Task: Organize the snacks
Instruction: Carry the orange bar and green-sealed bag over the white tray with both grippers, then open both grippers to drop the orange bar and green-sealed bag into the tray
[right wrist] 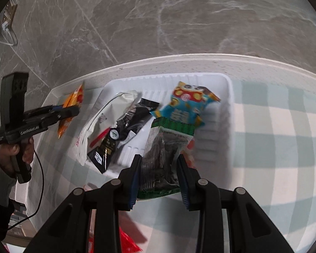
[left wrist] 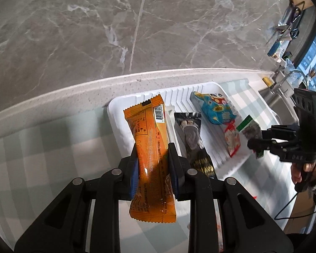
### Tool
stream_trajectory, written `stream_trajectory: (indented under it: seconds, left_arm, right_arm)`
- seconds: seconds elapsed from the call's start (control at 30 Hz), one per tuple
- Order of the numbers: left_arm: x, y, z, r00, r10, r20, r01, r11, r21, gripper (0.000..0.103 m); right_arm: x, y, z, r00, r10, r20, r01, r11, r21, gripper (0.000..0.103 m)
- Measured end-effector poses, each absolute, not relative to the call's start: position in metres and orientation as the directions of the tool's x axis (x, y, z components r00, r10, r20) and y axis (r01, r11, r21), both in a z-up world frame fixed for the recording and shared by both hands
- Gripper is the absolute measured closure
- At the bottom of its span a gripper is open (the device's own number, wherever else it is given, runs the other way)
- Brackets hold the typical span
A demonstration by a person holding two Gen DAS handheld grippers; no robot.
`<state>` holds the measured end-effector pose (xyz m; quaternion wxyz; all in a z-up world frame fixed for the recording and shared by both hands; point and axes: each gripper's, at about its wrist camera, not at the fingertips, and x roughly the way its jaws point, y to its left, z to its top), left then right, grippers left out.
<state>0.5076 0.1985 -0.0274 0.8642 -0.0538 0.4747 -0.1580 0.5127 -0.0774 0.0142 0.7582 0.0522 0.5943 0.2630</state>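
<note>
Above the white tray (left wrist: 120, 113), left claw (left wrist: 153, 166) tight on orange packet (left wrist: 150, 147); right claw (right wrist: 159, 176) on green-edged packet (right wrist: 162, 154)

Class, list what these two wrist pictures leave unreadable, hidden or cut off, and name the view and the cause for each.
- Left wrist view: small print on the orange packet is too fine to read; the left tool covers its middle.
- Right wrist view: the green-edged packet in the right tool is motion-blurred.
- Right wrist view: a red wrapper is cut off by the bottom edge.
- Left wrist view: the white tray has its near edge hidden behind the tool.
</note>
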Motion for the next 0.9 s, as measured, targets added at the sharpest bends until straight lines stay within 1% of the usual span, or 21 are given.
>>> stream_trajectory:
  seconds: [0.43,0.5,0.57,0.6,0.63,0.67,0.73,0.77,0.9]
  left_arm:
    - [0.569,0.196,-0.056,0.47,-0.296,-0.832,0.191,0.954,-0.231,0.08]
    - [0.574,0.193,-0.064,0.467,-0.272,-0.842,0.169,0.962,-0.216,0.08]
    - [0.579,0.193,-0.071,0.459,-0.281,-0.843,0.16,0.959,-0.233,0.079]
    - [0.581,0.193,-0.074,0.457,-0.286,-0.842,0.151,0.958,-0.243,0.078]
    - [0.581,0.193,-0.076,0.458,-0.283,-0.843,0.147,0.959,-0.243,0.076]
    - [0.582,0.192,-0.076,0.461,-0.278,-0.843,0.147,0.961,-0.236,0.07]
    - [0.58,0.189,-0.075,0.477,-0.278,-0.834,0.154,0.96,-0.232,0.055]
    - [0.578,0.188,-0.073,0.486,-0.28,-0.828,0.154,0.96,-0.234,0.052]
    - [0.566,0.185,-0.059,0.521,-0.257,-0.814,0.153,0.966,-0.207,0.052]
  right_arm:
    - [0.524,-0.029,-0.004,0.108,0.454,-0.884,-0.416,0.829,0.374,0.067]
    - [0.524,-0.022,-0.005,0.108,0.436,-0.894,-0.434,0.829,0.352,0.063]
    - [0.522,-0.02,-0.004,0.124,0.414,-0.902,-0.45,0.834,0.321,0.058]
    - [0.522,-0.017,-0.004,0.125,0.412,-0.903,-0.457,0.832,0.316,0.058]
    - [0.522,-0.016,-0.003,0.13,0.409,-0.903,-0.461,0.832,0.31,0.058]
    - [0.521,-0.017,-0.002,0.137,0.406,-0.904,-0.461,0.834,0.304,0.058]
    - [0.519,-0.019,0.001,0.143,0.407,-0.902,-0.459,0.835,0.304,0.058]
    - [0.517,-0.021,0.004,0.148,0.407,-0.901,-0.457,0.836,0.303,0.058]
    - [0.512,-0.03,0.016,0.174,0.422,-0.89,-0.45,0.838,0.309,0.058]
